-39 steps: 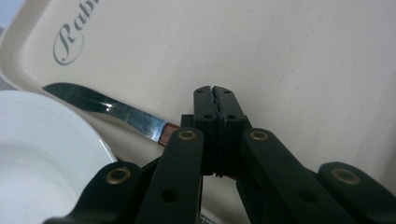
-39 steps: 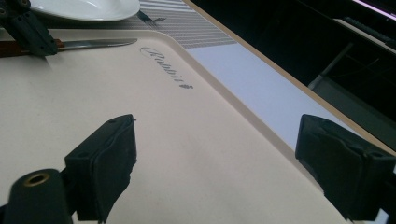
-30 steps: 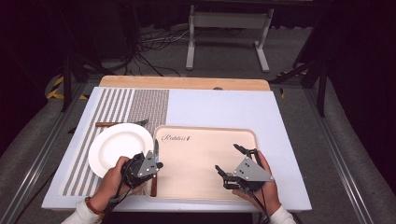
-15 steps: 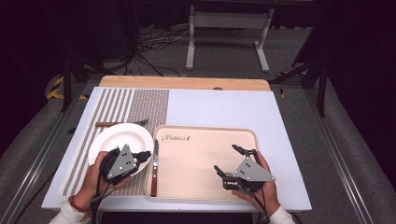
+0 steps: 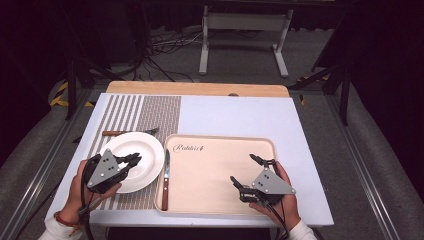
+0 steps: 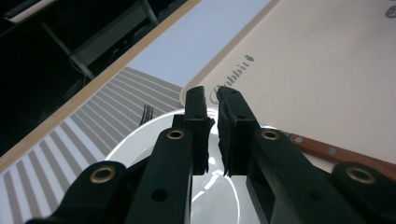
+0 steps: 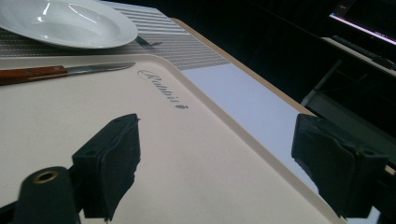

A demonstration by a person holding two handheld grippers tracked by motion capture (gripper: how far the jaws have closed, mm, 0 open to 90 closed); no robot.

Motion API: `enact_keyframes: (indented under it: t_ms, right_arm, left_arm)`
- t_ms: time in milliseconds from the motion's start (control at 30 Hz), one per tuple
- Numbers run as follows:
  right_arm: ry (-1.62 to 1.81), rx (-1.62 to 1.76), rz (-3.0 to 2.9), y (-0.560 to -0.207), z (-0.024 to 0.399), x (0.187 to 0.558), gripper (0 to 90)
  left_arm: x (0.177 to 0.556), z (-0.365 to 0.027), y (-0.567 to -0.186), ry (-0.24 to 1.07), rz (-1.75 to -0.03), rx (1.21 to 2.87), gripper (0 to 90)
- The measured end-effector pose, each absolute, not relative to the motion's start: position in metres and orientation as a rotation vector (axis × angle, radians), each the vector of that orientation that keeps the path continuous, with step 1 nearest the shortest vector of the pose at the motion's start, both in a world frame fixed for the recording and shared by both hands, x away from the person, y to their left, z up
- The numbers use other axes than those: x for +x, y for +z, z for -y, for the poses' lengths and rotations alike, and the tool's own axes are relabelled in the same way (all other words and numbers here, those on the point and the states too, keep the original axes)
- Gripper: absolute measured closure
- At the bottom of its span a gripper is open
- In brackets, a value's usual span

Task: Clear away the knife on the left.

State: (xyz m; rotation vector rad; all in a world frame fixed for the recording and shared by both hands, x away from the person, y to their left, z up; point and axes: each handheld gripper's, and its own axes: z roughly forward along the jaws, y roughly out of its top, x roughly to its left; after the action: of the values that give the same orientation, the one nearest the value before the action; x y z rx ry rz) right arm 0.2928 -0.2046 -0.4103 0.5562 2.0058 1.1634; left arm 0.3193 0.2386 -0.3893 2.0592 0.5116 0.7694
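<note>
Looking at a white plate (image 5: 145, 155) in the lower left of the high view, parked on the striped placemat (image 5: 150, 110), just left of the tray (image 5: 215, 150). Got the left tongs (image 5: 134, 160) hovering over its left half, nearly pressed together with just a thin slit. Been opening just now, with nothing between them. Got the right tongs (image 5: 243, 168) spread wide and empty over the tray's lower right. Also spotted a knife (image 5: 165, 179) along the tray's left edge, and a fork (image 5: 130, 132) poking out past the plate's upper rim.

Probably glazed ceramic going by the shine, though hard to swear to it. So: stiff, slick, a bit hefty, chippable. Best to pinch the rim at the lower left edge, one tong under the lip, one on top. Squeeze firmly, lift level, steer clear of the knife.
</note>
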Motion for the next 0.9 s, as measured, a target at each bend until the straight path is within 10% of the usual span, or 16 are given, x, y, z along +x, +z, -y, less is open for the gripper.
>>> enact_keyframes:
  t_ms: [500,900]
  right_arm:
    - [1.167,0.560,-2.001,-0.410,0.205,0.294,16.4]
    - [1.166,0.564,-2.003,-0.410,0.205,0.295,16.2]
  left_arm:
    - [0.315,-0.273,-0.396,0.805,-0.544,2.033,69.8]
    - [0.315,-0.298,-0.402,0.827,-0.654,1.983,39.1]
